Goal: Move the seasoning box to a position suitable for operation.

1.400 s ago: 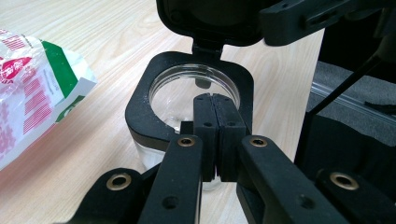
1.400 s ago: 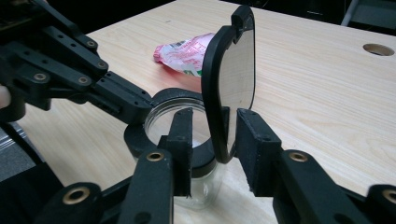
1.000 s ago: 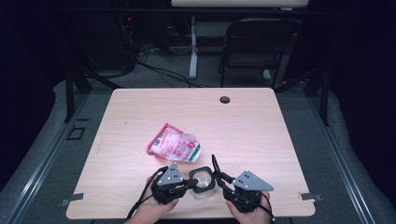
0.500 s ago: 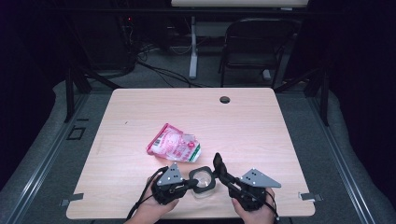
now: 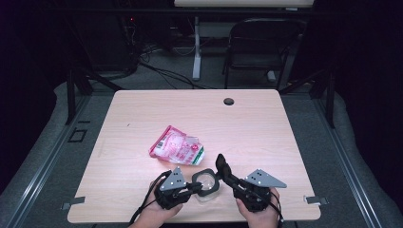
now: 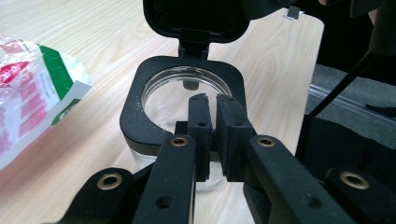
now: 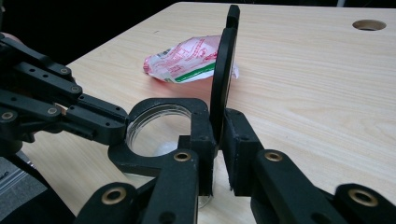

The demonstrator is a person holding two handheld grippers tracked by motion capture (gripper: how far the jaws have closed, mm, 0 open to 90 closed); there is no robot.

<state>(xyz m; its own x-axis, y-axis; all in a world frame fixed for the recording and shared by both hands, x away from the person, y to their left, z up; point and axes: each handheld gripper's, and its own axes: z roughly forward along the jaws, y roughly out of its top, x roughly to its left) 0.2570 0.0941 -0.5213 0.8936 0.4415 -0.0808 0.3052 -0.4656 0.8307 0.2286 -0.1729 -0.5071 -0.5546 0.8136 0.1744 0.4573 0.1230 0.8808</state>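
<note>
Black plastic rim on a clear square jar [image 5: 205, 183] sits near the front edge of the pale wooden tabletop [image 5: 266, 128], its hinged black lid [image 7: 222, 70] flipped up on edge. Left gripper [image 6: 211, 100] has its fingers nearly together, pinching the near side of the rim, though they've just been opening a bit, so I'd call that hold light. Right gripper [image 7: 217, 135] has been closing its fingers and now clamps the lower part of the lid, the panel squeezed between the 2 pads. Pink, white and green crinkly snack bag [image 5: 176, 147] lies just behind the jar. My take for doing this well: keep the left hold firm so the jar doesn't skid, and swing the lid along its hinge arc instead of pulling sideways.
</note>
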